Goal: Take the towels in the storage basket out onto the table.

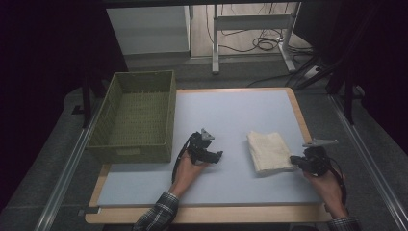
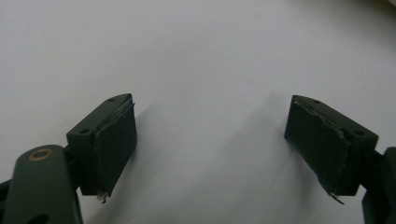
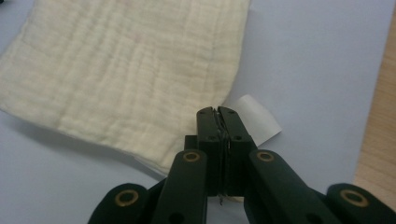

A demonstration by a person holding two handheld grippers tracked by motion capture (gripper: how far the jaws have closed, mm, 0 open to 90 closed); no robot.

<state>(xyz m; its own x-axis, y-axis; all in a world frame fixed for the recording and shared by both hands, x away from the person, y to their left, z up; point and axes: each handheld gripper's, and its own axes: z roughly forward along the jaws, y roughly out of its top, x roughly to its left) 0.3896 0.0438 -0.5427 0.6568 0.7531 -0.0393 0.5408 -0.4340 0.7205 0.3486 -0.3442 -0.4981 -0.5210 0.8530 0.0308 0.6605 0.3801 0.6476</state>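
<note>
Your folded cream cloth (image 3: 126, 74) looks soft, quilted and matt; the pale blue mat (image 1: 226, 115) is smooth, the tabletop's edge (image 1: 300, 120) bare wood, the olive rectangular basket (image 1: 137, 115) coarsely woven.

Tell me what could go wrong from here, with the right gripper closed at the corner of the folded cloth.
1. The right gripper is shut at the folded cloth's corner; it may pinch just the top layer, so lifting could unfold it.
2. The white tag sits right by the jaws; a grip on it alone might slip.
3. The left gripper is open over bare mat, so the cloth's far side would hang unsupported on the way to the basket.
</note>
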